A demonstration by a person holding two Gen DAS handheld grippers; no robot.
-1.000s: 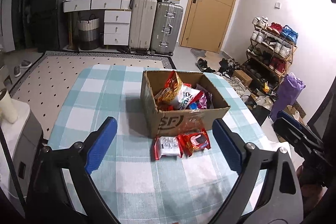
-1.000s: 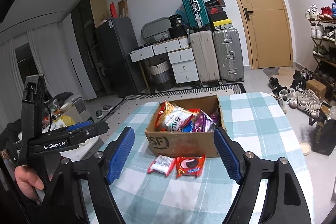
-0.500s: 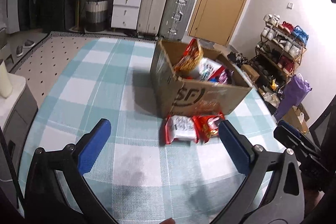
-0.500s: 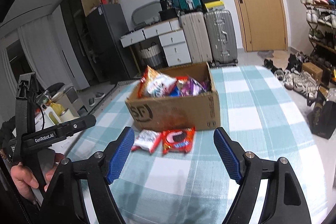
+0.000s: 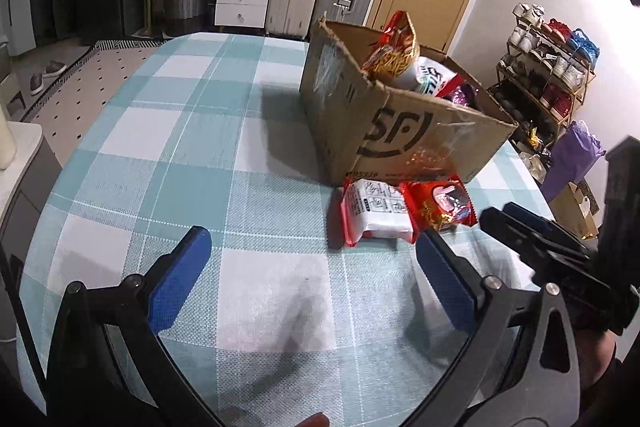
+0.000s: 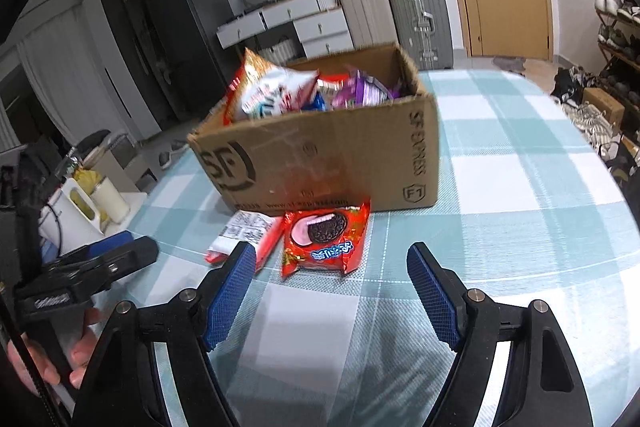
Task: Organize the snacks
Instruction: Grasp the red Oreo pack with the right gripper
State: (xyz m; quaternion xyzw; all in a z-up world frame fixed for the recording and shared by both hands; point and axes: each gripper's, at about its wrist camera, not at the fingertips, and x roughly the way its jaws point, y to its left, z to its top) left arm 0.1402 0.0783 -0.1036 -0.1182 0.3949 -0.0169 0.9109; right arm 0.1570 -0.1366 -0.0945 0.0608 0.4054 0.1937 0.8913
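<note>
Both spread wide, empty: left gripper (image 5: 310,267), right gripper (image 6: 332,291). Over surface (image 5: 200,131), near cookie pack (image 6: 324,239) beside box (image 6: 320,163).

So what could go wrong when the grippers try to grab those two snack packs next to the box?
1. The cookie pack and the white pack lie side by side, apparently touching, so the open right gripper might catch or push both.
2. Both packs lie flat on the tablecloth, so the fingers could snag the cloth.
3. The cardboard box already looks full; added packs could slide off.
</note>
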